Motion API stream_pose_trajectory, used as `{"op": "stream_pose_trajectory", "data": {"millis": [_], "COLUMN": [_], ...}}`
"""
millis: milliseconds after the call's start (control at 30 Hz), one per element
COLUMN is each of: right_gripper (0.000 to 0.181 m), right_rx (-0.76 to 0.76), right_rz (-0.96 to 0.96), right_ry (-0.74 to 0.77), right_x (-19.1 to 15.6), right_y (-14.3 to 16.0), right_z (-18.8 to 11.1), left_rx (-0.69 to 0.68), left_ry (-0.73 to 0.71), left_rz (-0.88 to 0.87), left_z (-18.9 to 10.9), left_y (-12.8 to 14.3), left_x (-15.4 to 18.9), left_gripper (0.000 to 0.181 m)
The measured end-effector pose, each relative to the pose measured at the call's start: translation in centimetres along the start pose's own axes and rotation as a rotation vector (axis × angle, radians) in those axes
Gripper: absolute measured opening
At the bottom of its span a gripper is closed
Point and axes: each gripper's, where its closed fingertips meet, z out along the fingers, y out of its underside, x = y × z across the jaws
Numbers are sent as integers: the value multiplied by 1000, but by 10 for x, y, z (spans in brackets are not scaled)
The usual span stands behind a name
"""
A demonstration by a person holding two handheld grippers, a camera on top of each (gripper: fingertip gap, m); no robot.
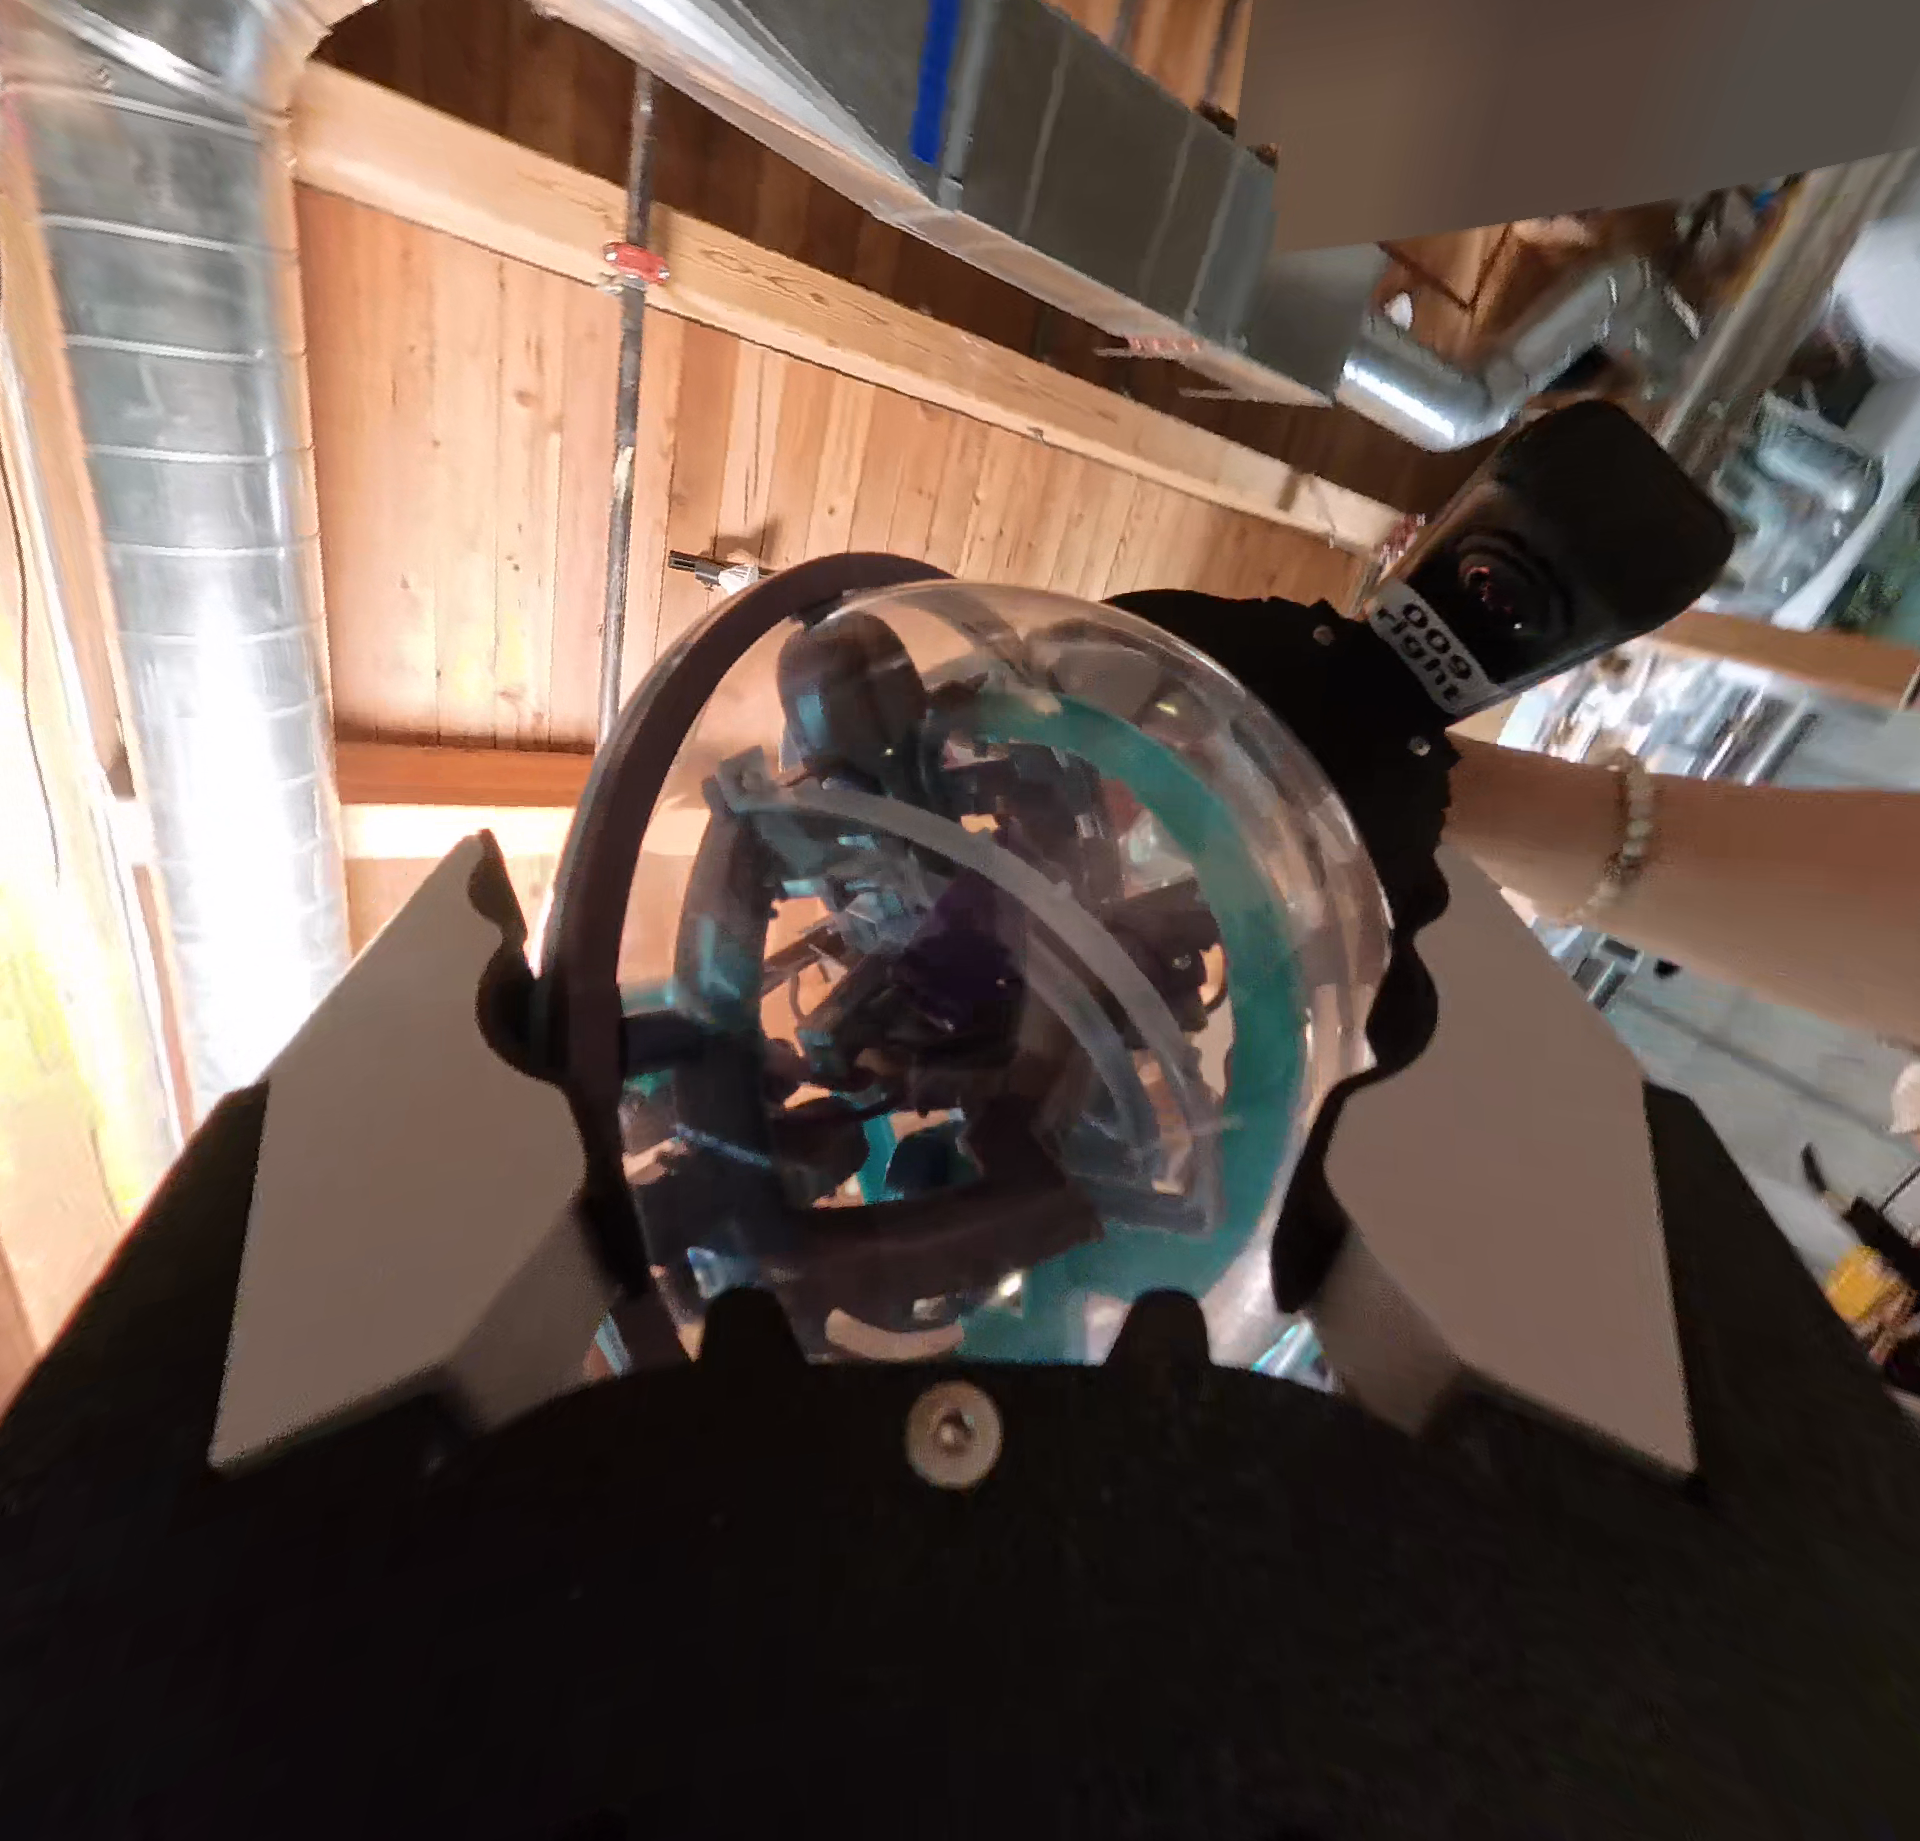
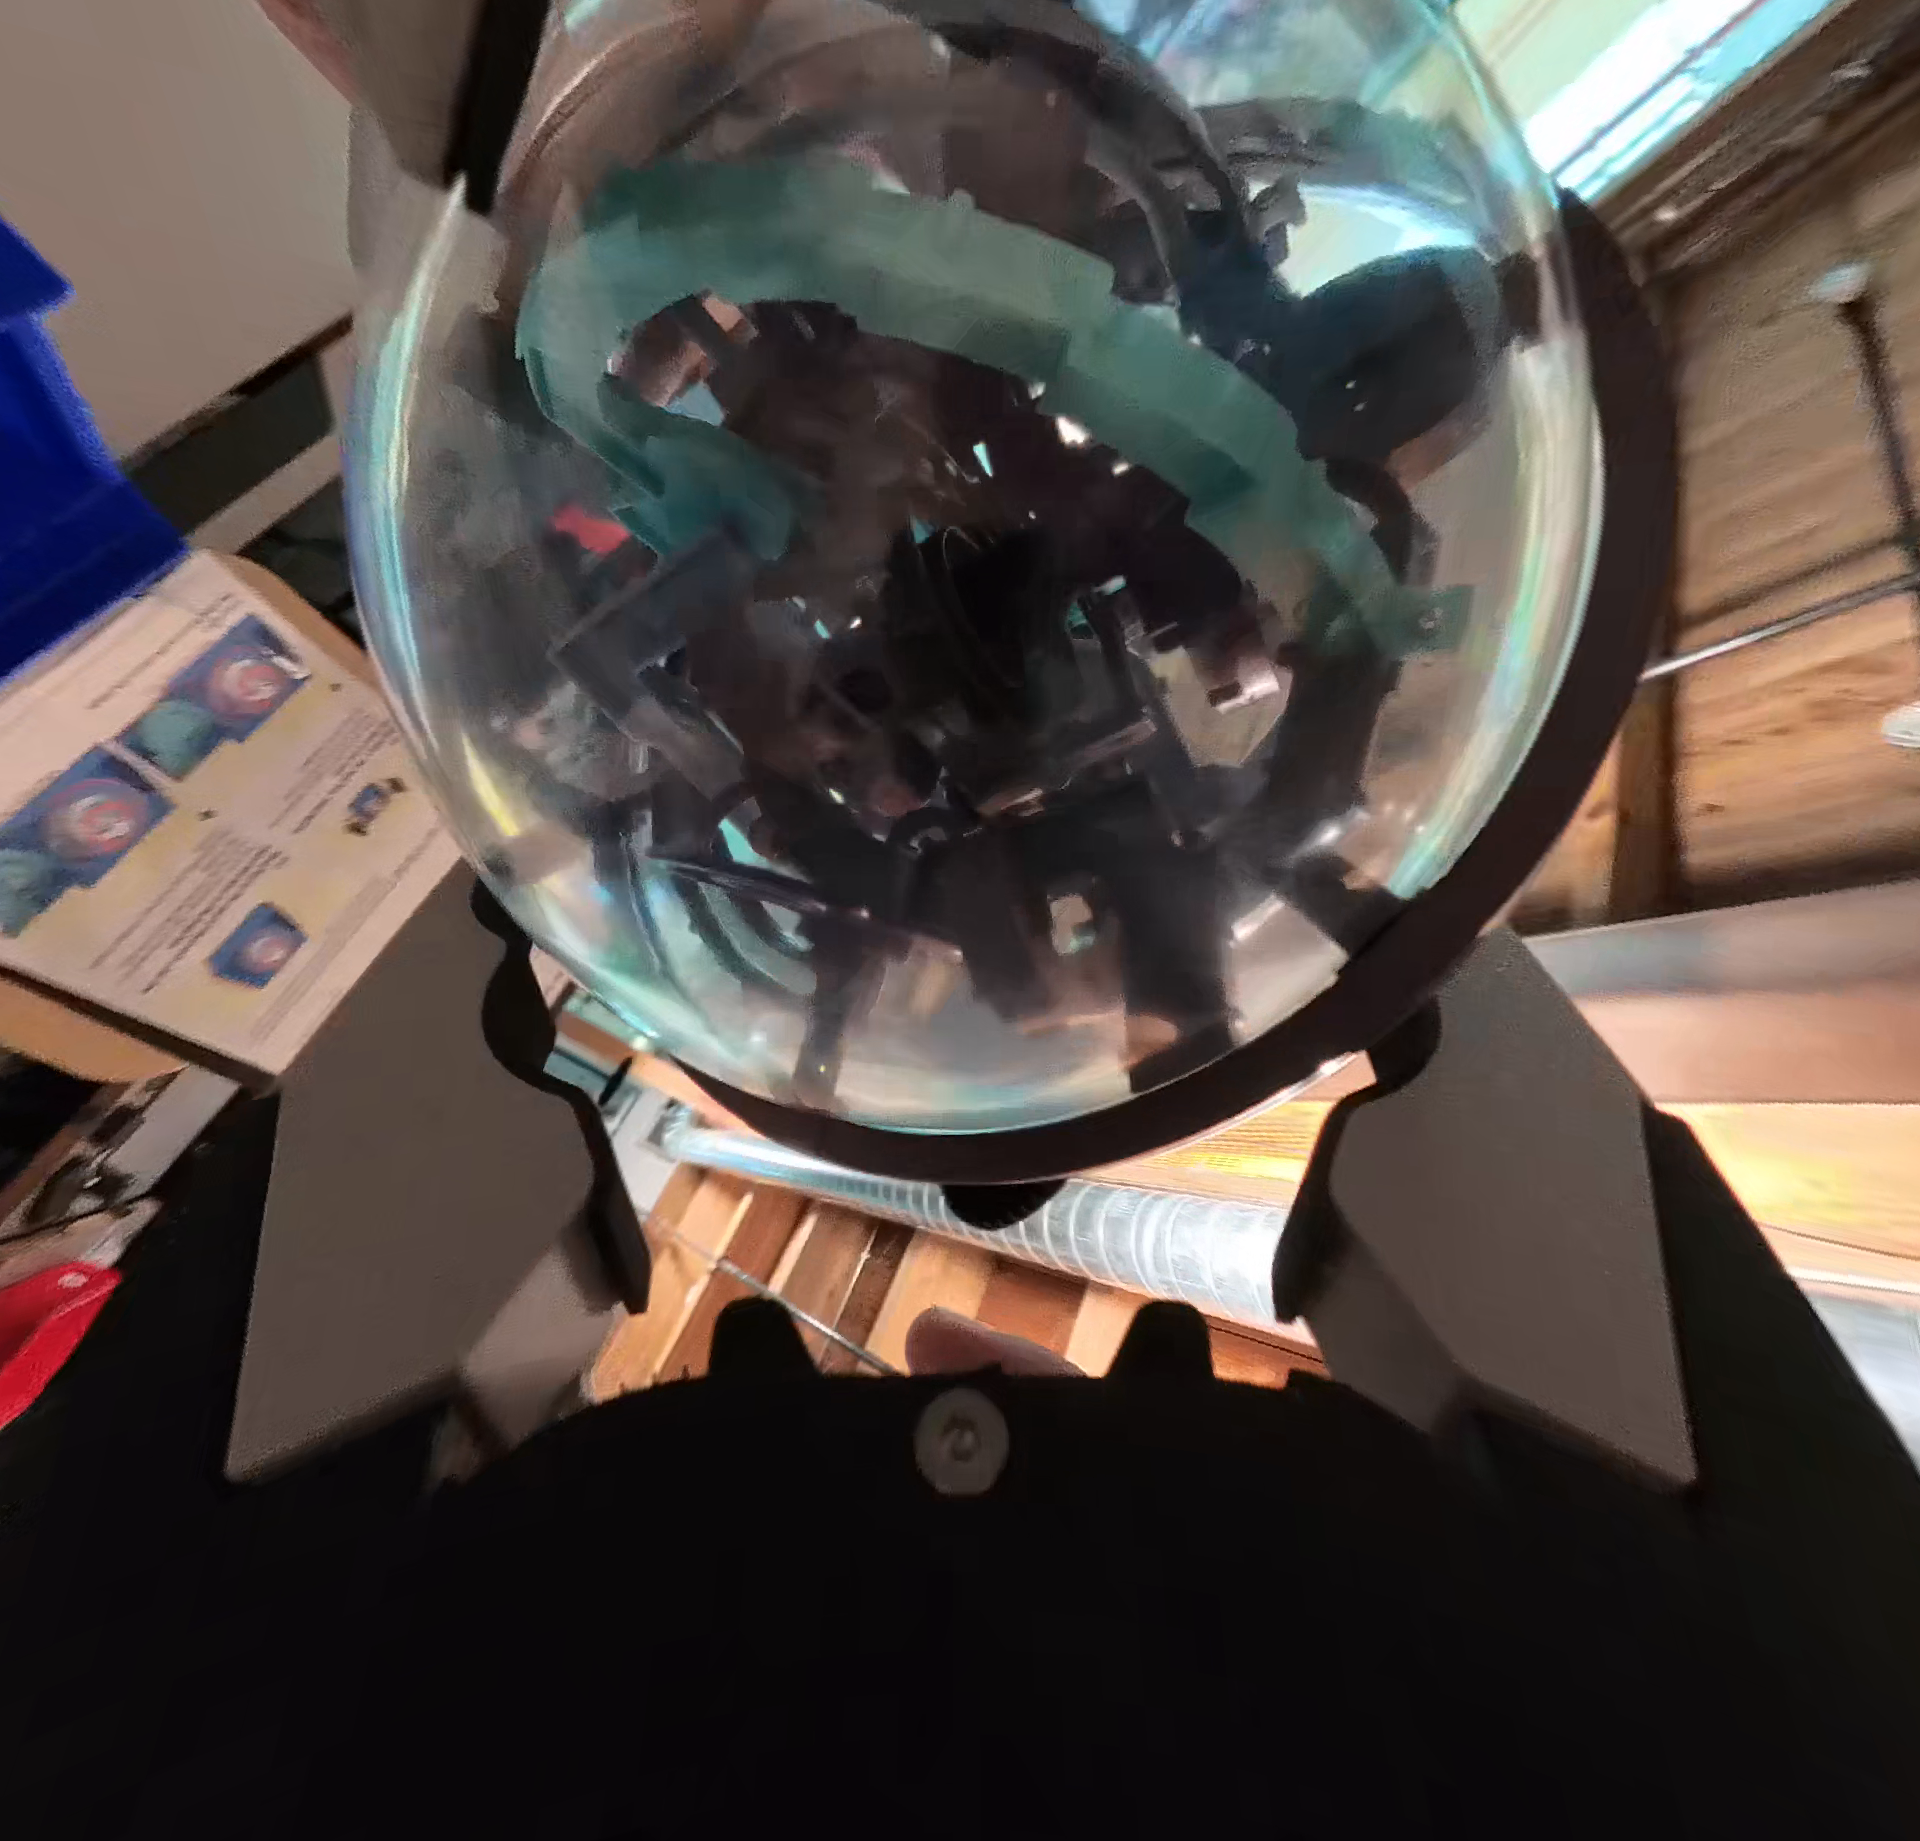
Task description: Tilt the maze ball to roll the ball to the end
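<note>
Two grippers hold the clear round plastic maze ball (image 1: 935, 918) up in the air. The left gripper (image 1: 961, 970) squeezes its sides at 3 and 9 o'clock, and the right gripper (image 2: 961, 1033) too. It looks smooth, slippery and light, so grip by the dark ring (image 2: 1538, 887)

Black tool (image 1: 956, 970) bodies, grey fingers (image 1: 416, 1168), silver screw (image 1: 954, 1459), beaded bracelet (image 1: 1631, 835)

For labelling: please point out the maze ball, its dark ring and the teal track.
maze ball (image 2: 727, 908): right wrist view, clear shell.
dark ring (image 1: 613, 815): left wrist view, left arc.
teal track (image 2: 1039, 337): right wrist view, upper curve.
</note>
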Motion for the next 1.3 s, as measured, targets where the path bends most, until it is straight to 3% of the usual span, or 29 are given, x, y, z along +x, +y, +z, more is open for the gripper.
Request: {"op": "stream_pose_trajectory", "data": {"millis": [100,233,600,967,1300], "right_gripper": [158,158,158,157,156], "right_rx": [-13,22,8,-42,-2], "right_rz": [-6,17,117,288,583], "right_ry": [-41,17,342,636,539], "right_x": [0,4,14,-11,-69], "right_y": [-2,-5,5,14,12], "right_z": [4,6,0,-13,4], "left_rx": [1,-40,-184,-304,-464], "left_ry": [-23,5,219,455,452], "left_rz": [-49,-1,225,397,119], "left_z": [-3,-2,15,14,-3], "left_y": [-1,-5,-5,12,46], "left_x": [-5,-5,9,43,53], "left_gripper": [156,156,155,155,157]}}
